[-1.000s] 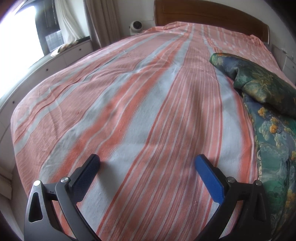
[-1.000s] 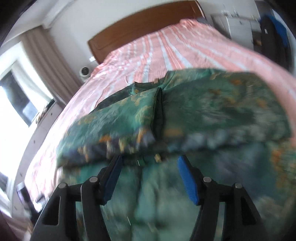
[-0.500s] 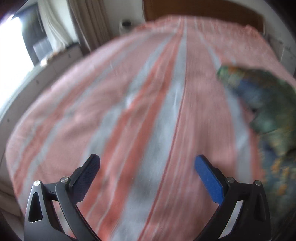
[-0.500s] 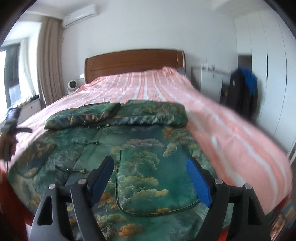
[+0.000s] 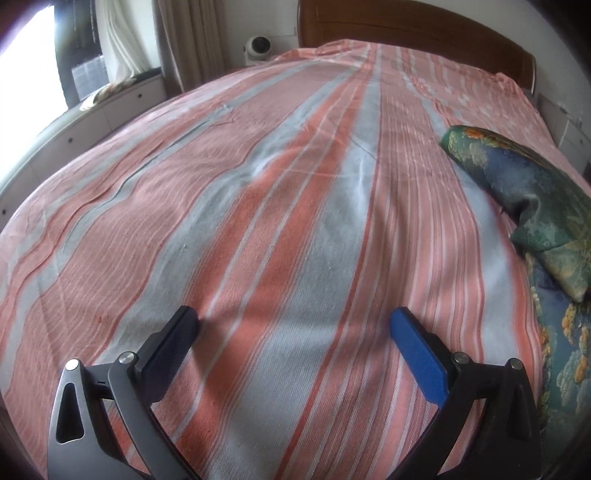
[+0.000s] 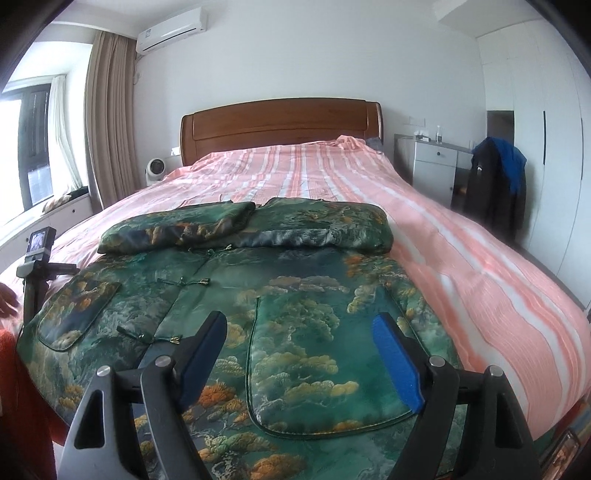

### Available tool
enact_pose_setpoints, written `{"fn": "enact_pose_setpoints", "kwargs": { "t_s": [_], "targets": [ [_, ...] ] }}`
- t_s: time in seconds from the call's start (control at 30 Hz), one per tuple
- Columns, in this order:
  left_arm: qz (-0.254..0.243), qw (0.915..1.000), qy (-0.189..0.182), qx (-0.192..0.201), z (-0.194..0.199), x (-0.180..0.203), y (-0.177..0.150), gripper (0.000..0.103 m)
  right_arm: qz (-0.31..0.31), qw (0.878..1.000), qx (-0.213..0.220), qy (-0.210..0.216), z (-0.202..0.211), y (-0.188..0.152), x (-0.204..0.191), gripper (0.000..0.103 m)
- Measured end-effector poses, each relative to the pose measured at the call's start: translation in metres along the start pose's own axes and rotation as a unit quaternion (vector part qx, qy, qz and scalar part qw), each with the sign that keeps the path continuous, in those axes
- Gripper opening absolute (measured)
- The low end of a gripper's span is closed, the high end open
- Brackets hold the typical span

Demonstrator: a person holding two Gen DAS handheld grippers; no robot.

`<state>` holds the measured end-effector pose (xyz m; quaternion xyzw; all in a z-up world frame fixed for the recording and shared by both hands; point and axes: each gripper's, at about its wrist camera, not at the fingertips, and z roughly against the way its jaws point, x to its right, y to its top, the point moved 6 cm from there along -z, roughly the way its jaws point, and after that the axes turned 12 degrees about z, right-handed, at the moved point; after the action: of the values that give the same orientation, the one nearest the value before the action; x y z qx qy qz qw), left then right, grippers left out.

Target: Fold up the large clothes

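The green jacket [image 6: 295,295] is lying spread on the near part of the bed [image 6: 461,251], its front facing up, both sleeves folded across its upper part; its lower hem is running out of the bottom of the right wrist view, behind the claw's frame. In the left wrist view only its folded sleeve edge [image 5: 517,184] is showing, cut off at the right border. The left claw [image 5: 293,326] is hovering released over bare striped bedsheet [image 5: 258,221], grasping nothing. The right claw [image 6: 299,332] is hanging spread wide over a patch pocket [image 6: 314,369], also grasping nothing. A small label on the air conditioner [image 6: 171,24] is too tiny to read. A bottle on the white cabinet [image 6: 434,170] is sitting indistinct.
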<state>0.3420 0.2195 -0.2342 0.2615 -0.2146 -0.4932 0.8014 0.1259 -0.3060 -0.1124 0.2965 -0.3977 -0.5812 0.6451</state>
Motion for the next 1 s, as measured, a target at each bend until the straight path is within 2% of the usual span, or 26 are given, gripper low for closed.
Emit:
{"fn": "enact_pose_setpoints", "kwargs": {
  "t_s": [0.37,0.6,1.0],
  "targets": [
    [0.001,1.0000,-0.002,0.000,0.000,-0.002,-0.001,0.103,0.011,1.000,0.010,0.002,0.003,-0.001,-0.002,0.083],
    [0.001,1.0000,-0.001,0.000,0.000,-0.001,0.000,0.103,0.004,1.000,-0.001,0.012,-0.013,-0.003,-0.002,0.084],
    [0.001,1.0000,-0.001,0.000,0.000,-0.001,0.000,0.103,0.039,0.999,0.004,0.018,-0.009,-0.003,-0.020,0.084]
  ]
}}
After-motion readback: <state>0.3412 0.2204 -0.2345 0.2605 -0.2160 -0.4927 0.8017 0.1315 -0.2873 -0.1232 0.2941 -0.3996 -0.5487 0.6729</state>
